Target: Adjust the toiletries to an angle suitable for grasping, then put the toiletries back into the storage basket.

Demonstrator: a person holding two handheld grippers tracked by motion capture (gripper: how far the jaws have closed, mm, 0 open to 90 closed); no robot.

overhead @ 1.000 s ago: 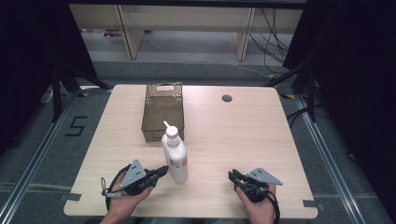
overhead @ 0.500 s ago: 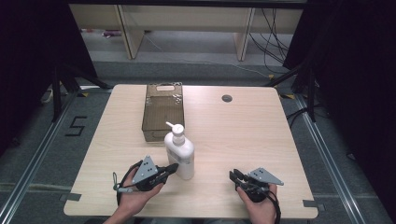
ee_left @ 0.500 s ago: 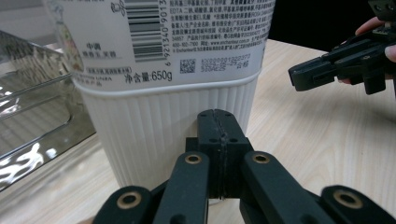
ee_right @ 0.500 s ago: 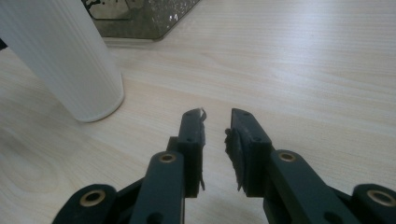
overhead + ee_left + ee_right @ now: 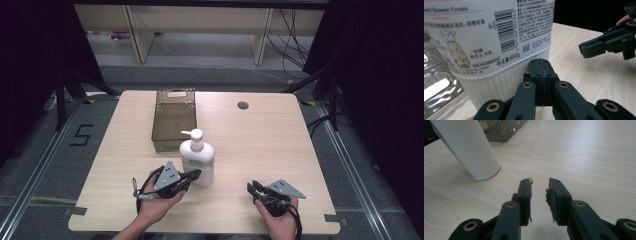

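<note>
A white pump bottle of shower cream (image 5: 197,160) stands upright near the middle front of the table. My left gripper (image 5: 196,173) is shut with nothing between its jaws, and its tips press against the ribbed base of the bottle (image 5: 499,37). In the left gripper view the closed left gripper (image 5: 541,67) touches the bottle's lower wall. My right gripper (image 5: 251,189) rests low at the front right, a little open and holding nothing. In its own view the right gripper (image 5: 539,182) points at bare wood, with the bottle (image 5: 466,147) off to the left.
A clear brownish plastic box (image 5: 172,120) stands just behind the bottle. A small round cable hole (image 5: 243,105) sits in the wooden table (image 5: 270,135) at the back right. Shelving and cables lie beyond the far edge.
My left gripper has moved to the right, and the bottle has shifted right and turned, so it now shows a broader face. The right gripper has hardly moved.
</note>
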